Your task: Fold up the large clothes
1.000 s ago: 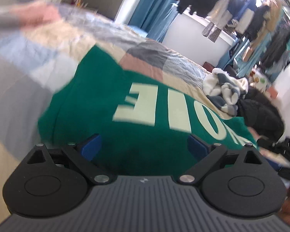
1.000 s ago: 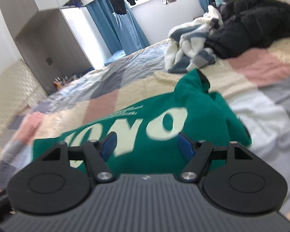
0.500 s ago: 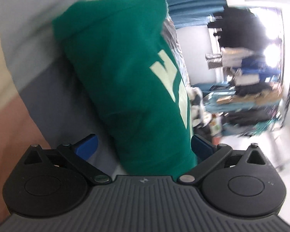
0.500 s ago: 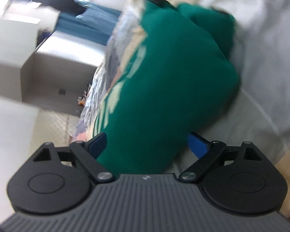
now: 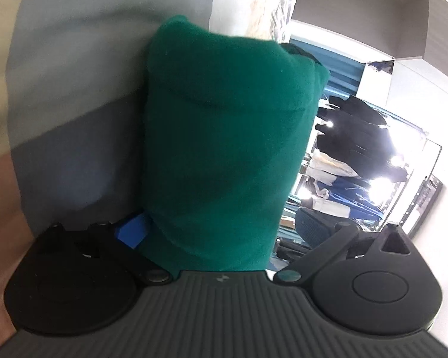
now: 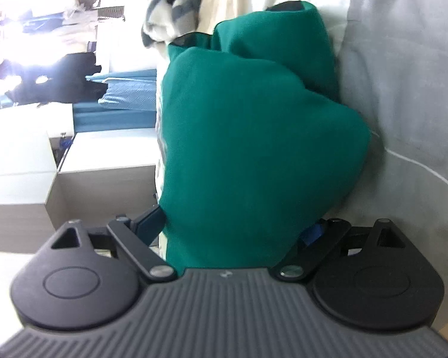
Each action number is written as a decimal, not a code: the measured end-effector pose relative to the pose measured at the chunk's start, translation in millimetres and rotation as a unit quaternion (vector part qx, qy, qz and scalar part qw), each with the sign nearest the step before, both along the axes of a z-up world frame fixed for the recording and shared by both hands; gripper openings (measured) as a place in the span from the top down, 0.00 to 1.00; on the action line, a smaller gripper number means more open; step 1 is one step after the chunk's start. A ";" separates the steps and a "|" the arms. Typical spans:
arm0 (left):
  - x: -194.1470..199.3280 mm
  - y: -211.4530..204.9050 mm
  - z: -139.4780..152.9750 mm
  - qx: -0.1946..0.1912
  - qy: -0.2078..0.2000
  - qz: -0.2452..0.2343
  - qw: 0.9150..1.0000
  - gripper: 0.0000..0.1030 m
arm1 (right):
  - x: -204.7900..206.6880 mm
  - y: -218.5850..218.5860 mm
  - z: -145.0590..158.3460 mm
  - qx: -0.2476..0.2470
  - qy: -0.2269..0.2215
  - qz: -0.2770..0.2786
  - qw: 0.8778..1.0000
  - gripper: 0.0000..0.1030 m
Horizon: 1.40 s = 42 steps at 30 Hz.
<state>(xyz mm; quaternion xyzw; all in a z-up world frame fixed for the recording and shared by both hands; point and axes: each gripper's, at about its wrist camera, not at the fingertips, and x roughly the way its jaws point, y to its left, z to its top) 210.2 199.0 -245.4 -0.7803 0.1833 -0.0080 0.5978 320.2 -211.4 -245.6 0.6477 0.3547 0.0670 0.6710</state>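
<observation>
A green sweatshirt (image 5: 224, 149) with pale lettering lies on a patchwork bedspread (image 5: 74, 89). Both views are rolled sideways. My left gripper (image 5: 215, 232) has its jaws wide apart around the sweatshirt's near edge, with the cloth filling the gap; one blue pad (image 5: 133, 229) shows, the other is hidden behind cloth. In the right wrist view the sweatshirt (image 6: 254, 149) bulges between the jaws of my right gripper (image 6: 236, 229), also spread wide on either side of the cloth. Neither gripper pinches the fabric.
A striped grey-white garment (image 6: 170, 15) lies further up the bed. White cabinets (image 6: 89, 179), blue curtains (image 6: 116, 101) and hanging dark clothes (image 5: 358, 128) stand beyond the bed. The grey bedspread panel (image 6: 403, 89) lies beside the sweatshirt.
Both grippers have rolled sideways and dropped low, closing in on the sweatshirt's edges. The cloth now sits between each pair of open jaws.
</observation>
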 end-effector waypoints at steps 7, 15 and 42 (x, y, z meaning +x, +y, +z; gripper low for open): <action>8.2 0.7 -1.8 0.019 0.039 0.024 0.999 0.01 | 19.4 -0.2 -10.2 -0.003 0.021 -0.029 0.999 0.04; 37.1 7.0 3.2 0.075 0.073 0.032 0.994 0.06 | 43.0 0.5 -18.9 -0.021 0.026 -0.041 0.999 0.00; 59.7 -38.2 136.5 0.298 -0.025 -0.083 0.951 0.52 | 16.3 -62.5 94.8 -0.103 -0.153 0.031 0.982 0.56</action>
